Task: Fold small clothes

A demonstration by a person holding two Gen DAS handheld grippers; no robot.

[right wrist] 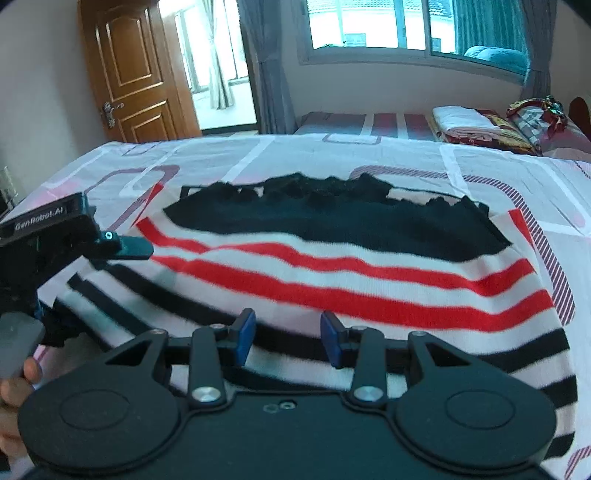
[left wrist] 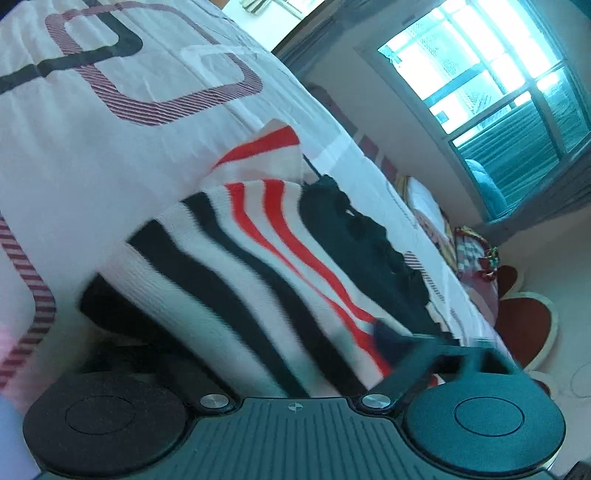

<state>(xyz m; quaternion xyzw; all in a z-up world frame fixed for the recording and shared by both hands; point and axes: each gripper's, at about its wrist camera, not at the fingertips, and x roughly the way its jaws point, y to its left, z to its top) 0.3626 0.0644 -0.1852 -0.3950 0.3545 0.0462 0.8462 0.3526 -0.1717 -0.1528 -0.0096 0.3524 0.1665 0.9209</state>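
Observation:
A knitted sweater [right wrist: 332,280] with white, red and black stripes and a black scalloped top lies flat on the bed. My right gripper [right wrist: 288,338] hovers over its near hem, and the blue pads [right wrist: 243,336] stand apart with cloth showing through the gap. My left gripper [right wrist: 129,249] reaches in at the sweater's left edge. In the left wrist view, which is rolled and blurred, the sweater [left wrist: 236,258] fills the space between the jaws of the left gripper [left wrist: 251,321]. One finger [left wrist: 402,350] shows on the right. The other is hidden under the cloth.
The bed sheet [right wrist: 369,155] is white with maroon rounded-square patterns. Folded bedding [right wrist: 476,125] is stacked at the far right by the headboard. A wooden door [right wrist: 133,70] stands at the back left and windows [right wrist: 369,26] behind. A person's hand [right wrist: 14,384] holds the left tool.

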